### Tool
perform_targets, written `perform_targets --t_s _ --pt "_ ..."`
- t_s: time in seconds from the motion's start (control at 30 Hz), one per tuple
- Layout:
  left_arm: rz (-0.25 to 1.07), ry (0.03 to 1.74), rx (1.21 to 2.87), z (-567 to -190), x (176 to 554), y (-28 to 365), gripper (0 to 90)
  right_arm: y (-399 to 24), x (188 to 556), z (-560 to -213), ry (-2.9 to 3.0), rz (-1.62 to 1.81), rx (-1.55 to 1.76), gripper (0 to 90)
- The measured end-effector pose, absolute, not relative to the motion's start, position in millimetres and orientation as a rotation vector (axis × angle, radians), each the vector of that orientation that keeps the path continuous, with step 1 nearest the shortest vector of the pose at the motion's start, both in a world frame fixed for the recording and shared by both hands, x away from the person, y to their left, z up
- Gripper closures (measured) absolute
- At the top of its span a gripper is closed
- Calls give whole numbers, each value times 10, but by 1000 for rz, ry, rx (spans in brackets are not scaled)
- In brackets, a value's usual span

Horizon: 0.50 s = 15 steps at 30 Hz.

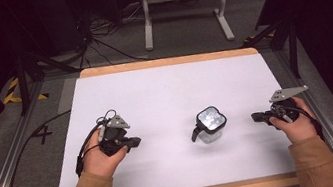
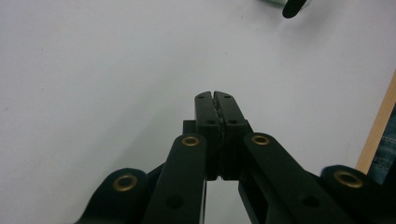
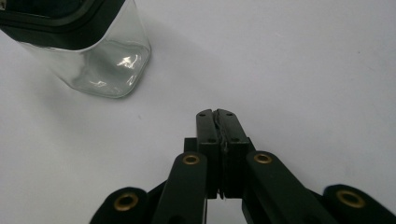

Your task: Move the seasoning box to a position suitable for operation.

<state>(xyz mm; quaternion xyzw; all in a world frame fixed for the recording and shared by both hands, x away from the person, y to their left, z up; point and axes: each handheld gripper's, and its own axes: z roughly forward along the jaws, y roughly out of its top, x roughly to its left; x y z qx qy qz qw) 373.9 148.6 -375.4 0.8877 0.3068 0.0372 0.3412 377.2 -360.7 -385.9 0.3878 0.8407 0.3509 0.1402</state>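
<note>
A small clear square jar [image 1: 210, 125] with a black rim and a black clasp stands upright near the middle of the white table [image 1: 169, 93]. My left gripper [image 1: 136, 140] rests low on the table to the jar's left, pointing toward it, jaws pressed together with nothing between them [image 2: 215, 95]. My right gripper [image 1: 254, 117] sits to the jar's right, also pointing at it, shut and empty [image 3: 215, 113]. In the right gripper view the jar [image 3: 93, 56] stands at the upper left, a short way off. The clasp's black tip [image 2: 293, 7] shows at the top of the left gripper view.
A wooden border [image 1: 169, 61] edges the white table top at the far and near sides. Metal rails [image 1: 3, 165] run along both sides of the table. On the floor beyond stand a white frame [image 1: 186, 4] and loose cables [image 1: 100, 38].
</note>
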Motion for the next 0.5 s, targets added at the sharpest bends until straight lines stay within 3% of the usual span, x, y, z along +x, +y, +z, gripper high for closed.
perform_targets --t_s 0.5 --pt "118 806 2253 -3696 3688 1576 896 -3296 3805 -3840 2450 1103 1004 895"
